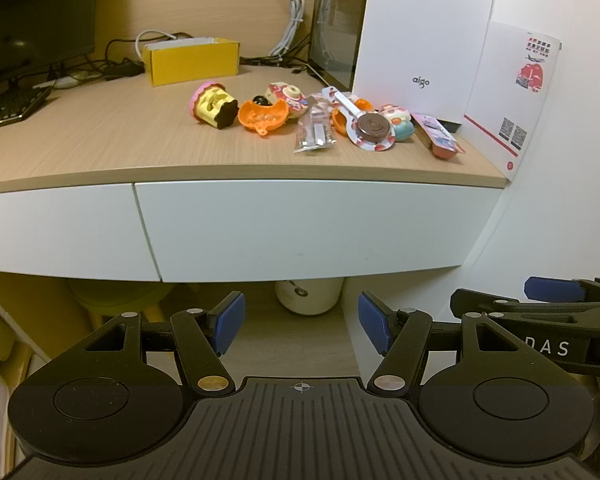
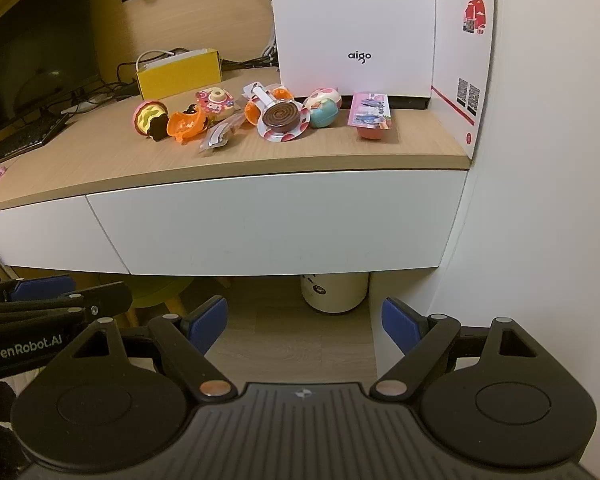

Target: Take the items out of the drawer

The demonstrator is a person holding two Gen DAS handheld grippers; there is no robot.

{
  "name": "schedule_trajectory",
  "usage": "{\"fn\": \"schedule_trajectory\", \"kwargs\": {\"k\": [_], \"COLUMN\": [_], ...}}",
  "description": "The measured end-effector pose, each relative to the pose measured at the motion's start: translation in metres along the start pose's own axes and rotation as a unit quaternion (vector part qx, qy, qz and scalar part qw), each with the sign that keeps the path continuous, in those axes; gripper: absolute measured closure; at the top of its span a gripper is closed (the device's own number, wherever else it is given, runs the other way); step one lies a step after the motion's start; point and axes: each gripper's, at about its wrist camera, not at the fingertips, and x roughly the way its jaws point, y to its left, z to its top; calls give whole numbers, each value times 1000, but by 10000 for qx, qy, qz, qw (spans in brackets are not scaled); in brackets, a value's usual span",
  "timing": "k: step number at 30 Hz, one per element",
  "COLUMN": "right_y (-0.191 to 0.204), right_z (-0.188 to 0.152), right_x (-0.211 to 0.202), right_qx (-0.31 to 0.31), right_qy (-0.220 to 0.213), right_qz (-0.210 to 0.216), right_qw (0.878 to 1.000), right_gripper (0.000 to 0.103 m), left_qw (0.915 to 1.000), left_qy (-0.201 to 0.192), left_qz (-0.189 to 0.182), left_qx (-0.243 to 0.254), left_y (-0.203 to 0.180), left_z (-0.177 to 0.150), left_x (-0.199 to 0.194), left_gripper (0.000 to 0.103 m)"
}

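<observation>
The white drawer under the desktop is closed, while toys — a swirl lollipop, an orange pumpkin shell — lie above at twelve o'clock. By my reading, unloading looks done. Left gripper and right gripper hang spread, empty.

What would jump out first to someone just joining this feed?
A row of bright toys along the wooden desktop, led by a chocolate swirl lollipop in front of the white aigo box. Under the desktop, the white drawer front is shut. Both the left hand-held gripper and right hand-held gripper hang open and empty before it.
</observation>
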Motion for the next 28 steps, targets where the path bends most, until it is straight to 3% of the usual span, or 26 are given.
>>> {"fn": "schedule_trajectory", "kwargs": {"k": [11, 15, 16, 17, 18, 19, 20, 23, 26, 28], "right_y": [-1, -3, -4, -5, -6, -7, -9, -15, -19, -19], "right_z": [1, 2, 3, 3, 4, 4, 5, 9, 17, 25], "right_x": [1, 1, 1, 1, 1, 1, 1, 0, 0, -1], "right_qx": [8, 55, 65, 76, 89, 107, 133, 286, 506, 665], "right_qy": [-26, -39, -44, -52, -64, -77, -80, -84, -120, -82], "right_qz": [5, -20, -25, -29, -29, -26, -13, 153, 477, 693], "right_qw": [10000, 10000, 10000, 10000, 9999, 9999, 9999, 9994, 9975, 9953], "right_gripper": [18, 18, 18, 18, 18, 18, 18, 18, 18, 18], "left_qw": [9999, 9999, 9998, 9995, 9987, 9980, 9983, 9971, 9982, 9974], "left_qy": [-6, -49, -80, -119, -171, -227, -250, -215, -202, -91], "left_qz": [-4, -72, -142, -291, -463, -517, -362, 639, 481, 563], "left_qx": [-103, -85, -72, -85, -142, -278, -395, -365, -291, -444], "left_y": [1, 0, 0, 0, 0, 1, -1, -12, -7, 10], "left_z": [1, 3, 4, 5, 6, 5, 5, 5, 5, 7], "left_x": [-1, -4, -5, -6, -7, -9, -11, -10, 1, 13], "left_gripper": [37, 60, 70, 86, 92, 89, 90, 91, 88, 89]}}
